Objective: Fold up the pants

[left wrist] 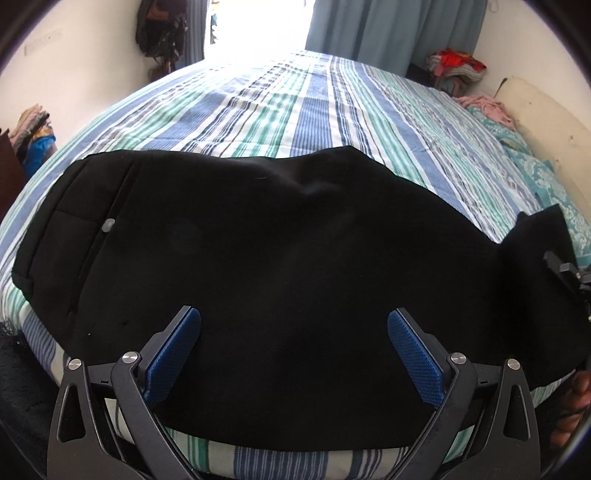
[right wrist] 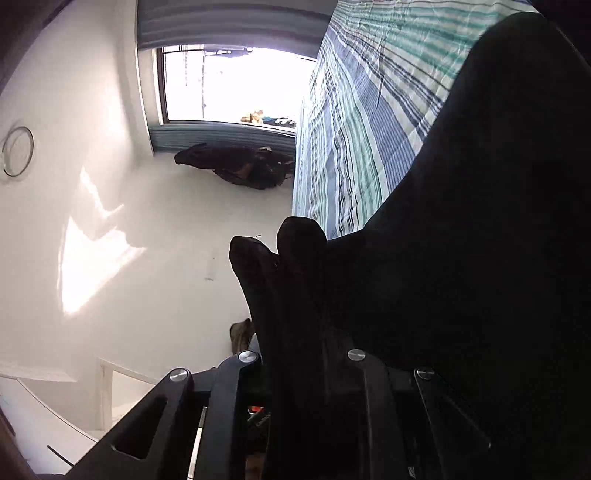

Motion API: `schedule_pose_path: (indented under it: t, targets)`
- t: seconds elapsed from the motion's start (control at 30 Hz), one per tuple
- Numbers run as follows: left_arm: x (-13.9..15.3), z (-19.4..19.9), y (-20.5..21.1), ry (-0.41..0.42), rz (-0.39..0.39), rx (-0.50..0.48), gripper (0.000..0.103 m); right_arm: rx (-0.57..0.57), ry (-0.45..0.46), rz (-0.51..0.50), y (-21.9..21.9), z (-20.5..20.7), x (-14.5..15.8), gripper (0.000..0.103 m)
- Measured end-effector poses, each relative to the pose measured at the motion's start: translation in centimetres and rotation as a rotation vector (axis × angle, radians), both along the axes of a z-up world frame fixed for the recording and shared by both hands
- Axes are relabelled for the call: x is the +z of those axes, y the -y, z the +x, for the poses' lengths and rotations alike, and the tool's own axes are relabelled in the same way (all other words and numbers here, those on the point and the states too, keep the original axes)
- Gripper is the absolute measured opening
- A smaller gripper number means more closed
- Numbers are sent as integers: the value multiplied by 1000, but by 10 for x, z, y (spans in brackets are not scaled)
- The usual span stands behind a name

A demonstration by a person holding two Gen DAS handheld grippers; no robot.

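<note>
Striped bedspread [left wrist: 295, 110] under black pants [left wrist: 258, 240]; right tool [right wrist: 295, 332] clamps pants; left tool [left wrist: 293, 343] spread

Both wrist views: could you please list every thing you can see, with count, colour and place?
pants: one, black, spread across the near part of the bed, one end lifted at the right
bed cover: one, blue, green and white stripes, under the pants
curtains: blue-grey, beside the bright window
clothes pile: one, red and mixed, far right corner
dark bag: one, hanging on the white wall
left gripper: blue pads, open above the pants
right gripper: black, shut on pants
hand: one, right edge of left wrist view
</note>
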State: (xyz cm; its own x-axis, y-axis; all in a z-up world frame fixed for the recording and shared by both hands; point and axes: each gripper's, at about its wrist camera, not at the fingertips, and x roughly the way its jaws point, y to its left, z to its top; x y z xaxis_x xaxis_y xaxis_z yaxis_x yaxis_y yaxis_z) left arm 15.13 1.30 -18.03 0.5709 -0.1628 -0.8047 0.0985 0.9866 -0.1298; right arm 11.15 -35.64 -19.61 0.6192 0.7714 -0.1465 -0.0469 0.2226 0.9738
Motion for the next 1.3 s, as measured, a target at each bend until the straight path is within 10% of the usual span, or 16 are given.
schedule_pose_path:
  t: [0.1,0.43,0.53,0.6,0.63,0.9,1.03,1.17,1.3]
  targets:
    - [8,1,-2,16,-33,-9,102,62,-61,-260,-46,16,7,61]
    - [46,-16,60,14,-220,-243,90,-201,102,-681,50,-94,62,90]
    - [36,-12,95,-44,-126,-297,70,-284,41,-613,78,-119,55,90]
    - [20,-6,109,-106,-49,-293,12,-323,60,-582,90,-123,60,90]
    - [14,-5,113,-135,-28,-298,7,-329,74,-603,92,-125,64,90]
    - [26,-35,87,-63,64,-290,5,-264,175,-733,74,-122,73,93]
    - [13,-32,93,-59,97,-303,8,-90,1,-619,63,-85,24,96]
    - [31,-20,54,-67,-106,-167,73,-94,-61,-584,63,-78,3,97]
    - [46,-15,31,-42,-180,-74,75,-97,-56,-567,65,-79,-1,97]
